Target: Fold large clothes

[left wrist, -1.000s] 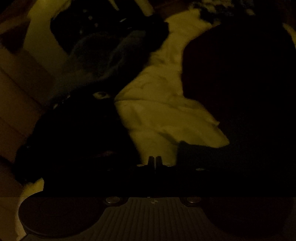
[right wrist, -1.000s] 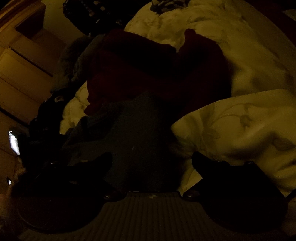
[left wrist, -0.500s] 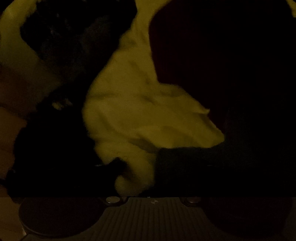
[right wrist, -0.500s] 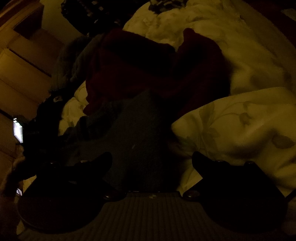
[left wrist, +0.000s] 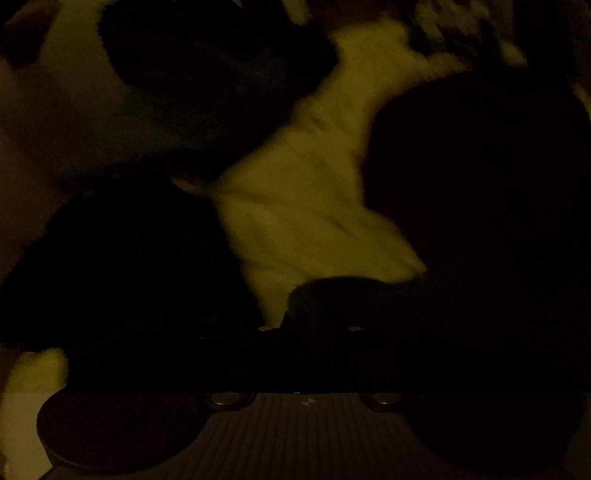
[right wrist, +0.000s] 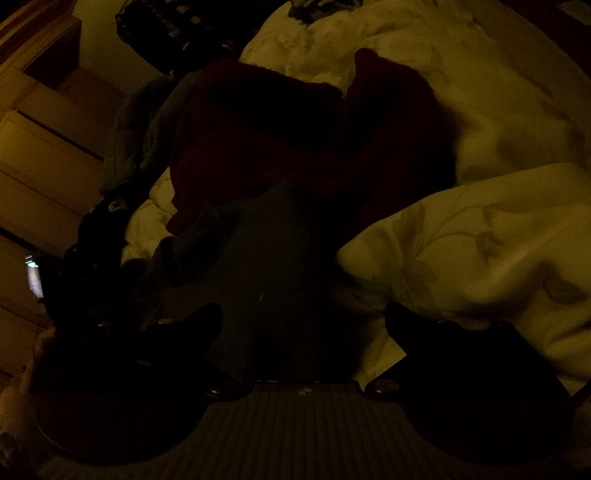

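Note:
The room is very dark. A grey garment [right wrist: 273, 258] lies spread on the bed, overlapped at its far end by a dark red garment [right wrist: 295, 140]. My right gripper [right wrist: 303, 321] hovers open over the grey garment, both fingers apart and nothing pinched. In the left wrist view the grey garment's edge [left wrist: 351, 295] lies just ahead of my left gripper [left wrist: 309, 328]. Its jaws are closing, still apart, with that edge at or between the dim fingertips. I cannot see the pads touch the cloth. The dark red garment [left wrist: 480, 184] fills the right.
A white floral duvet [right wrist: 461, 240] covers the bed [left wrist: 314, 214]. Black clothing [left wrist: 129, 266] is heaped at the left [right wrist: 96, 229]. A checked garment [right wrist: 166, 29] lies at the far end. Wooden cabinet fronts [right wrist: 44, 147] and a small lit screen [right wrist: 34, 275] stand left.
The left gripper was shut, then spread wide while swinging closer over the duvet, and has pulled back with its fingers narrower at the grey edge. The right gripper has not moved.

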The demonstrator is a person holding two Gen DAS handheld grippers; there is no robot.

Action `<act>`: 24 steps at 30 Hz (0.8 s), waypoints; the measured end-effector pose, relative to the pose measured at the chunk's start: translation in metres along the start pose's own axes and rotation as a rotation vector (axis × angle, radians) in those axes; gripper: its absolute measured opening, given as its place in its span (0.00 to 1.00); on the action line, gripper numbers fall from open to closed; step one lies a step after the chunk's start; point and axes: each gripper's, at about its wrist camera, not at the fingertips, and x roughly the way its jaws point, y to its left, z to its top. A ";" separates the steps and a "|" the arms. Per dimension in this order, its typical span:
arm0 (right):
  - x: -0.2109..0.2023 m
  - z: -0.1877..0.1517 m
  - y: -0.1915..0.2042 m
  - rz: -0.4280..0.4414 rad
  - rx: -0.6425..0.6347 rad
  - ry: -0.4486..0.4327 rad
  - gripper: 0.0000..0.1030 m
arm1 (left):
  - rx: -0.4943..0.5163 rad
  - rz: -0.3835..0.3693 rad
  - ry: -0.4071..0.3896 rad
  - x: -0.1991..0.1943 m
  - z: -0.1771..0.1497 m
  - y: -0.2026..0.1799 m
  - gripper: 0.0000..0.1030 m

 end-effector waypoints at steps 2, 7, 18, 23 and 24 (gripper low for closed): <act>-0.001 -0.001 0.000 0.002 0.005 -0.003 0.93 | -0.080 0.024 -0.059 -0.036 0.003 0.034 0.57; -0.002 -0.002 0.000 0.006 0.013 -0.012 0.93 | -0.324 0.198 -0.161 -0.118 -0.005 0.144 0.57; -0.005 -0.003 0.002 -0.001 0.011 -0.019 0.93 | -0.588 0.518 0.109 -0.096 -0.118 0.237 0.56; -0.005 -0.003 0.003 -0.007 0.010 -0.020 0.93 | -0.547 0.567 0.173 -0.069 -0.153 0.222 0.56; -0.005 -0.003 0.004 -0.006 0.010 -0.021 0.93 | -0.538 0.565 0.152 -0.074 -0.149 0.219 0.56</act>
